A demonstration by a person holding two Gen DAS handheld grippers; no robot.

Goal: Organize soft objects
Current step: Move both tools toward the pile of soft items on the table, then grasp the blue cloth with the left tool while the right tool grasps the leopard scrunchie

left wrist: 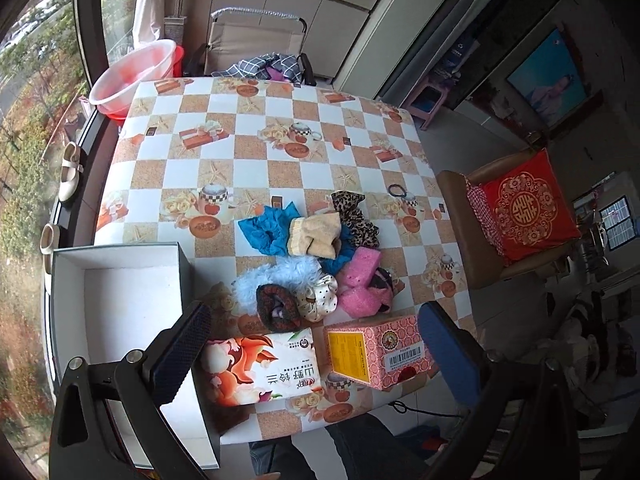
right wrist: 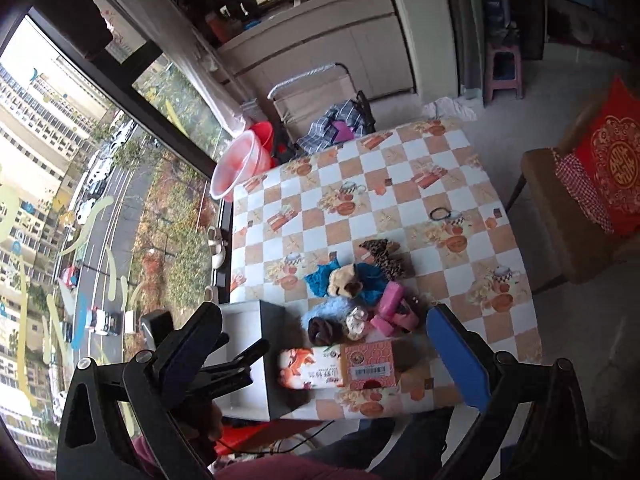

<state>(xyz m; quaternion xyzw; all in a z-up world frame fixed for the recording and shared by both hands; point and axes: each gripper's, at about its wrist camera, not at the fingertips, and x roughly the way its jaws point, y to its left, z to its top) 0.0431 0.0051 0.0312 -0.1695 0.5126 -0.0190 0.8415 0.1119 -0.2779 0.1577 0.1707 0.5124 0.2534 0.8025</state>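
Note:
A pile of soft scrunchies lies on the checkered table: blue, beige, leopard-print, pink, fluffy light blue, dark brown and polka-dot cream. The pile also shows in the right wrist view. An open white box stands at the table's left front, also in the right wrist view. My left gripper is open and empty, above the table's front edge. My right gripper is open and empty, higher up. The left gripper shows in the right wrist view over the box.
Two cartons lie at the front edge, a squirrel-print one and a pink one. A black hair tie lies on the table's right side. A chair with a red cushion stands to the right; a pink basin stands at the far left corner.

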